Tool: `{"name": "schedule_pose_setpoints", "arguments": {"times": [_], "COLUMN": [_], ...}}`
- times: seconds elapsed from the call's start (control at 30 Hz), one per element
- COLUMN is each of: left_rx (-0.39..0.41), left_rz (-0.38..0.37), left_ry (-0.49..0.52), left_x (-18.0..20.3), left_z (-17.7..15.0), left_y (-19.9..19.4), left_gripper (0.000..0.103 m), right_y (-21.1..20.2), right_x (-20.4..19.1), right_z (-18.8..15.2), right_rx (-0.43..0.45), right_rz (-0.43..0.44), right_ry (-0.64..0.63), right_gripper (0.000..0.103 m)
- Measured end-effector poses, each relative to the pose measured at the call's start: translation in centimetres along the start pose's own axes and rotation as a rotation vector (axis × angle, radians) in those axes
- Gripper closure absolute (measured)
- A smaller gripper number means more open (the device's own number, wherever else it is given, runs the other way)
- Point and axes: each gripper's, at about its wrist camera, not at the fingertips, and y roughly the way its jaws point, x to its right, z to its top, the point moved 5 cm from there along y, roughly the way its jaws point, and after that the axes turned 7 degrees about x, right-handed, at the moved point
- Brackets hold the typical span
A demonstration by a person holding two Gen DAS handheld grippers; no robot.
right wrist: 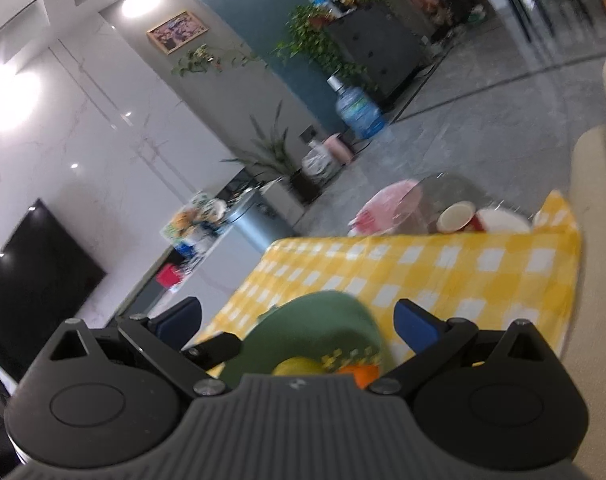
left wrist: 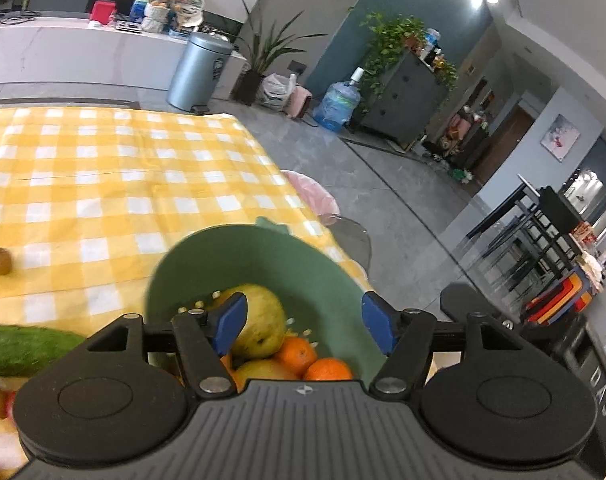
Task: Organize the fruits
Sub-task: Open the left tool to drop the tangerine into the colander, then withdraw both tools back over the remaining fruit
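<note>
Left wrist view: the left tongs point(left wrist: 305, 322) hang spread and empty over the green bowl point(left wrist: 207, 256), which holds a pear point(left wrist: 263, 320) and 2 oranges point(left wrist: 297, 354). A kiwi point(left wrist: 1, 261) lies well apart on the yellow-checked counter point(left wrist: 143, 184); the bowl sits near the counter's edge, so a nudge could tip it to the floor. Right wrist view: the right tongs point(right wrist: 299, 326) are spread too, gripping nothing, above the same bowl point(right wrist: 323, 316); grey floor point(right wrist: 483, 120), plants and a water jug point(right wrist: 359, 110) lie beyond.
</note>
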Motion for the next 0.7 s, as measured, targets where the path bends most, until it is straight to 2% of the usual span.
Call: {"name": "schedule_pose_setpoints", "arguments": {"times": [0.1,0.2,0.3,0.7], "left_rx": [0.017,0.005,0.030,0.118], "left_rz": [0.025,0.043,0.060,0.168], "left_ry": [-0.002,-0.028,-0.031,-0.083], "left_x": [-0.6,-1.5,-2.3,-5.4], "left_z": [0.0,0.1,0.6,2.9], "left_y": [-1.6,-3.4,-5.5,-14.5], "left_gripper": [0.025,0.025,0.025,0.024], "right_y": [0.1,0.6,0.8,-0.7], "right_x": [-0.4,-1.2,-1.9,-5.7], "right_z": [-0.3,-1.1,-1.9,-3.2], "right_rx": [-0.039,-0.121,-0.170,-0.283], "right_rz": [0.033,0.080,0.090,0.169], "right_ry": [0.011,0.010,-0.007,0.018], "right_gripper": [0.004,0.004,0.004,0.004]}}
